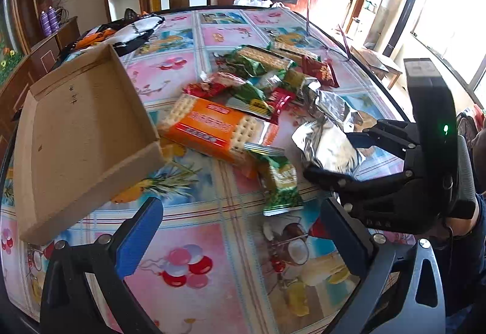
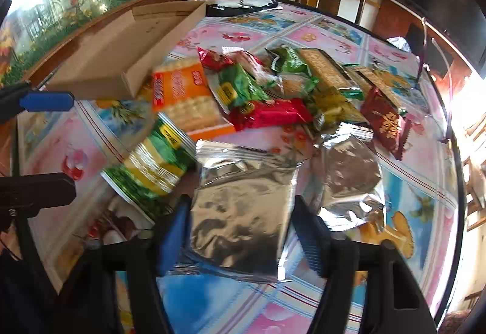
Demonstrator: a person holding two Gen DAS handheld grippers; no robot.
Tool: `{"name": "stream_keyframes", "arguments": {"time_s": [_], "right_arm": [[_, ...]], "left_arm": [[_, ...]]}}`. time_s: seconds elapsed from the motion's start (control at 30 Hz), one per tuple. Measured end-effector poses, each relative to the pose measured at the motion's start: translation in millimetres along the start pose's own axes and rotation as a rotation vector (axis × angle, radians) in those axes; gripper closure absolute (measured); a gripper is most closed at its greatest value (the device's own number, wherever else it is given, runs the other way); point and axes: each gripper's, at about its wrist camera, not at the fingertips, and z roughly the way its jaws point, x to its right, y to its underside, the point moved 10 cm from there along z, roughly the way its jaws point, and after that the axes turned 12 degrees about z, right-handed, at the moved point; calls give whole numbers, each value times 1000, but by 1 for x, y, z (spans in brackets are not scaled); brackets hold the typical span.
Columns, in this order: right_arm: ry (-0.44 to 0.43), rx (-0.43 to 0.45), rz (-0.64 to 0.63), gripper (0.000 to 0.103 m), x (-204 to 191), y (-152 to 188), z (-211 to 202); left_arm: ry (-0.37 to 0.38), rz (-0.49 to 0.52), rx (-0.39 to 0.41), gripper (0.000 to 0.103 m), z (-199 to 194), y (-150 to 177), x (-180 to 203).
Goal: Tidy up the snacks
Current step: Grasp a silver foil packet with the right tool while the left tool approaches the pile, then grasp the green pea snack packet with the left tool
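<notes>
My right tool [image 2: 240, 230] grips a silver packet [image 2: 240, 212]; my left tool [image 1: 243, 230] gapes empty. The foil could slip before reaching the cardboard box [image 1: 82, 133].

Both claws are black plastic with blue ribbed pads and silver screws; the right claw [image 1: 349, 158], at the frame's right, shows a green light

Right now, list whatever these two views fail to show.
- Silver packet, right wrist view: its near end is hidden behind the right gripper.
- Orange cracker pack, both views: motion blur makes its label unreadable.
- Cardboard box, left wrist view: its underside is hidden; whether it rests on the table is unclear.
</notes>
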Motion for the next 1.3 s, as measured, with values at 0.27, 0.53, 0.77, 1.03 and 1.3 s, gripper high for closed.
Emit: {"name": "stream_keyframes", "arguments": {"time_s": [0.27, 0.53, 0.77, 1.03, 1.3], "right_arm": [[-28, 77, 128, 41, 30, -12, -12], [-49, 85, 193, 41, 39, -15, -15], [-60, 92, 182, 41, 36, -14, -14], [-67, 104, 167, 41, 33, -15, -14], [-78, 119, 169, 41, 33, -17, -16]], "left_arm": [[-12, -7, -31, 15, 18, -7, 17], [-10, -36, -104, 51, 50, -5, 21], [-56, 1, -81, 59, 55, -10, 24], [-12, -21, -32, 71, 48, -7, 20], [17, -36, 1, 72, 34, -3, 13]]}}
